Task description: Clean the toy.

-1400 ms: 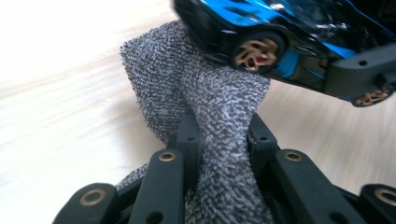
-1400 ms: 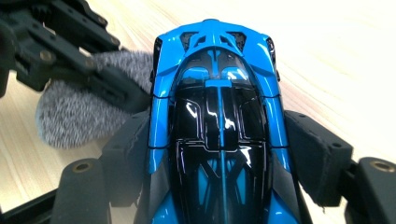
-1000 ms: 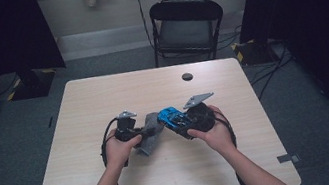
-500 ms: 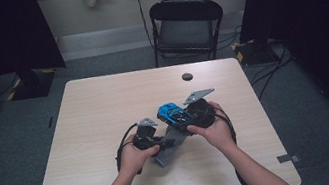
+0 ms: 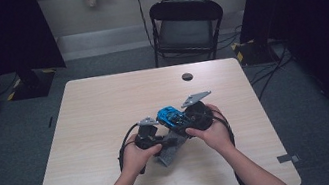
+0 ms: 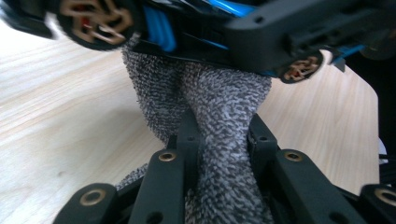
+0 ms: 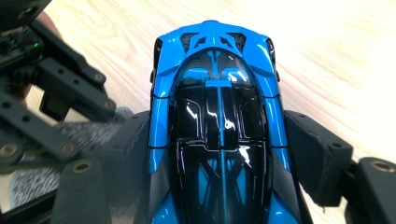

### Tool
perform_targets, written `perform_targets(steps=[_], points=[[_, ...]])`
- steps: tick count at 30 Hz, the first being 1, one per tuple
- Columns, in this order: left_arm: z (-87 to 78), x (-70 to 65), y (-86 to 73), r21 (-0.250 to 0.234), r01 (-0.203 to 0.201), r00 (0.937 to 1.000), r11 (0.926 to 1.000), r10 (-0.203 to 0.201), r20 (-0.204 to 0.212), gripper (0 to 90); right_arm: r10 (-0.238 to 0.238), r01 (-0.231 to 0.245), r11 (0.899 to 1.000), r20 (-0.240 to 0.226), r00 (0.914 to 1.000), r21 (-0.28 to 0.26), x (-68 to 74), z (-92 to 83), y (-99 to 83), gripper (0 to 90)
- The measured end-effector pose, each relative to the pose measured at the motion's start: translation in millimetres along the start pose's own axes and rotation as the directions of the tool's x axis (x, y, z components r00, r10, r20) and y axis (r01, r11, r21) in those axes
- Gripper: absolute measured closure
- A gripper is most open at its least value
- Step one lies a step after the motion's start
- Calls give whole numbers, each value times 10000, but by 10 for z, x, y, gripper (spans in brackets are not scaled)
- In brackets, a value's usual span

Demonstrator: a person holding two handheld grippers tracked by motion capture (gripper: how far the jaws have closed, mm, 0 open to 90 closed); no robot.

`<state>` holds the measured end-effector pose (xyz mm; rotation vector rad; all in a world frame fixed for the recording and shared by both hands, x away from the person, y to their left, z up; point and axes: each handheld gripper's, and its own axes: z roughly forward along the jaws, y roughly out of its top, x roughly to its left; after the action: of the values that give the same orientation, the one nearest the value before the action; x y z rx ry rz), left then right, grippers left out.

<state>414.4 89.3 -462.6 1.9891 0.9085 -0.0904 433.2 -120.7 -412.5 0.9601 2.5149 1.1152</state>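
While the right gripper (image 7: 219, 154) clamps the car (image 7: 217, 116), hold it level. Left gripper (image 6: 219, 140), pinching the cloth (image 6: 219, 107), wipes the underside gently.

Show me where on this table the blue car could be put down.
Bare wood runs along the table's left side and its far half, up to the small black disc. It is crowded near the front middle, where both grippers, the toy car and the grey cloth meet.

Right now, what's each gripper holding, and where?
Left gripper: grey cloth, pinched at a bunched fold. Right gripper: blue toy car, clamped across its sides.
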Motion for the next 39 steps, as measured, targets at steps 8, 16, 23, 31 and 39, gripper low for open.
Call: perform_targets(steps=[8,16,23,31,39], points=[[-128,164,16,-65,50,9965,10000,-55,-835,727,23,-23,10000,-93,10000,32,4,19,-15,284],[-238,272,49,-100,56,9905,9999,-70,-1375,728,24,-24,10000,-118,9999,-1,19,28,-23,284],[-326,412,58,-225,334,9818,9992,-371,-1863,728,26,-26,10000,-134,9999,29,15,22,-50,285],[-471,577,0,-113,762,9569,9970,-763,-2803,727,218,-219,9998,-115,9997,-31,-20,23,-124,285],[-654,705,-112,-254,957,9359,9951,-987,-3382,725,376,-377,9993,-124,9992,-44,-52,44,-197,284]])
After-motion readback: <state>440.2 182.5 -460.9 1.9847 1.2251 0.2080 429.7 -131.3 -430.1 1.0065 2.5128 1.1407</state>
